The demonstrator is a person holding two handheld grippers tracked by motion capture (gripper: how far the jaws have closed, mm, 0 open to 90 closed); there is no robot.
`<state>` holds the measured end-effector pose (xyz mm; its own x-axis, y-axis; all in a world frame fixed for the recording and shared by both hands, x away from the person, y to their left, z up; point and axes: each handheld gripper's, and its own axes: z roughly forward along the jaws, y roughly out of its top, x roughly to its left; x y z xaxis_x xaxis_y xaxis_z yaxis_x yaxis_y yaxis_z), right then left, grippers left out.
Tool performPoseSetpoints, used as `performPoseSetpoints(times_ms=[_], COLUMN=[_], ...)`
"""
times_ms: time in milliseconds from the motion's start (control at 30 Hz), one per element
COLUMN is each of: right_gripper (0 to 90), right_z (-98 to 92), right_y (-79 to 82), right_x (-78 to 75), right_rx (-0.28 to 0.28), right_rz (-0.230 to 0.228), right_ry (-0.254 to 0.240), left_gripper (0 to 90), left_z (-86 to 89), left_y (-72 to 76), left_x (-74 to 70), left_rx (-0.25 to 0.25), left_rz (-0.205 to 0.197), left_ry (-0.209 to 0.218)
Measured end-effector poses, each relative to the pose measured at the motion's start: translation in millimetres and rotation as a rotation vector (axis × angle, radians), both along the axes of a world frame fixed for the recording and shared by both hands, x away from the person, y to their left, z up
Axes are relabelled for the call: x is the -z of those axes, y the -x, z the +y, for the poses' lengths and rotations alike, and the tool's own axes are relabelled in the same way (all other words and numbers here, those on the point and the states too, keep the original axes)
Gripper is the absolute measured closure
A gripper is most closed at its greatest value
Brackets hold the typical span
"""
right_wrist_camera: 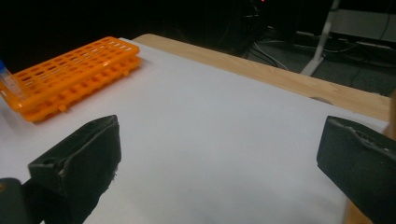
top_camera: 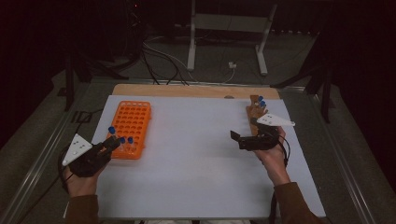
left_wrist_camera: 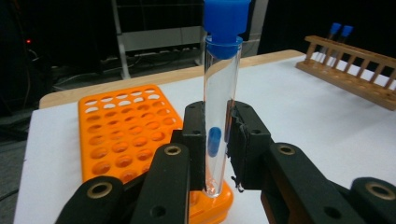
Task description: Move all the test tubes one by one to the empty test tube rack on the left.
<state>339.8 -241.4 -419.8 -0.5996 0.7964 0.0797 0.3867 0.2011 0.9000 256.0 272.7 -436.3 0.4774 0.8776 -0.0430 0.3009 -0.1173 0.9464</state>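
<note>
My left gripper [top_camera: 110, 141] is shut on a clear test tube with a blue cap [top_camera: 112, 130], held upright over the near end of the orange tube rack [top_camera: 131, 122]. In the left gripper view the tube [left_wrist_camera: 222, 84] stands between the pads [left_wrist_camera: 195, 140], its bottom just above the orange rack [left_wrist_camera: 122, 135]. Two more blue caps [top_camera: 126, 139] stand in the rack's near row. At the right my right gripper [top_camera: 244, 129] is open, beside a wooden rack [top_camera: 255, 112] with blue-capped tubes [top_camera: 261, 101]. Its jaws [right_wrist_camera: 224, 163] stand wide apart over bare white table.
The white mat [top_camera: 196, 154] lies on a wooden tabletop [top_camera: 187, 90]. The wooden rack [left_wrist_camera: 350, 70] is far right in the left gripper view. The orange rack [right_wrist_camera: 74, 70] is far left in the right gripper view. Cables and a stand's legs [top_camera: 226, 42] lie beyond the table.
</note>
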Motion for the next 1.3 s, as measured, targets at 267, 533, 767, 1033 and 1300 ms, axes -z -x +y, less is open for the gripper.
performPoseSetpoints(times_ms=[267, 533, 767, 1033, 1300], right_gripper=[0.3, 0.3, 0.3, 0.3, 0.3], right_z=[-13.9, -22.7, -27.2, -29.0, -26.7], right_y=[3.2, 7.1, 9.0, 10.6, 11.6], right_x=[2.1, 3.4, 4.4, 7.8, 10.5], right_rx=[0.029, 0.05, 0.061, 0.066, 0.06], right_rz=[-0.004, -0.013, -0.016, -0.013, -0.007], right_ry=[0.004, 0.024, 0.008, -0.006, -0.005], left_gripper=[78.3, 78.3, 78.3, 78.3, 78.3], left_z=[3.4, -0.3, -3.4, -4.9, -6.6], left_y=[-8.1, -17.4, -24.3, -28.4, -29.8], left_x=[13.2, 26.0, 37.6, 46.1, 53.0], left_rx=[-0.05, -0.099, -0.112, -0.116, -0.123], left_rz=[0.017, 0.029, 0.065, 0.111, 0.156], left_ry=[-0.032, -0.07, -0.09, -0.12, -0.153])
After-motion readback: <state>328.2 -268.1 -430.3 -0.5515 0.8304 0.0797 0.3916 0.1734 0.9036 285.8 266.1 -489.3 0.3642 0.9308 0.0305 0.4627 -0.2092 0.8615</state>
